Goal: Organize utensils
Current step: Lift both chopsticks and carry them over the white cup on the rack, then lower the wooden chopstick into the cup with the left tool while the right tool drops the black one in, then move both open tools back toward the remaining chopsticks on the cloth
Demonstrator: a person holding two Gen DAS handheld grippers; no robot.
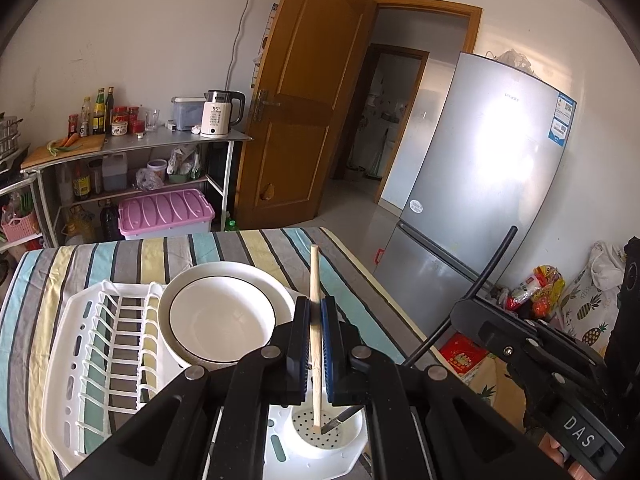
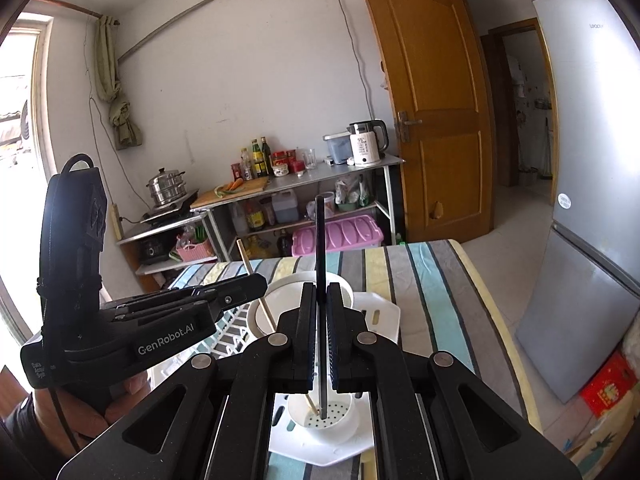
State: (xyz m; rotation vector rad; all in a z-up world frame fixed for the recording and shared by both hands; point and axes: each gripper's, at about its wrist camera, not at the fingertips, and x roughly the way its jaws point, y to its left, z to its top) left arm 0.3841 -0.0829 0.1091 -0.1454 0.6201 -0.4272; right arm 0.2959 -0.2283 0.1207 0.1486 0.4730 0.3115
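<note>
- Left wrist view: a striped worktop (image 1: 224, 248) carries a white dish rack (image 1: 100, 344) with stacked bowls (image 1: 222, 316). The left gripper (image 1: 316, 336) has its fingers clamped on a wooden chopstick (image 1: 315, 280), whose tip stands in the perforated utensil cup (image 1: 320, 432).
- Right wrist view: the right gripper (image 2: 321, 332) has its fingers pinched on a dark chopstick (image 2: 320, 240), whose lower end is in the same cup (image 2: 324, 420).

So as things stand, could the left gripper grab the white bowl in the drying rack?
Probably not yet: the left gripper is shut on a wooden chopstick, so the white bowl, though unobstructed beside it, needs freed jaws first.
</note>
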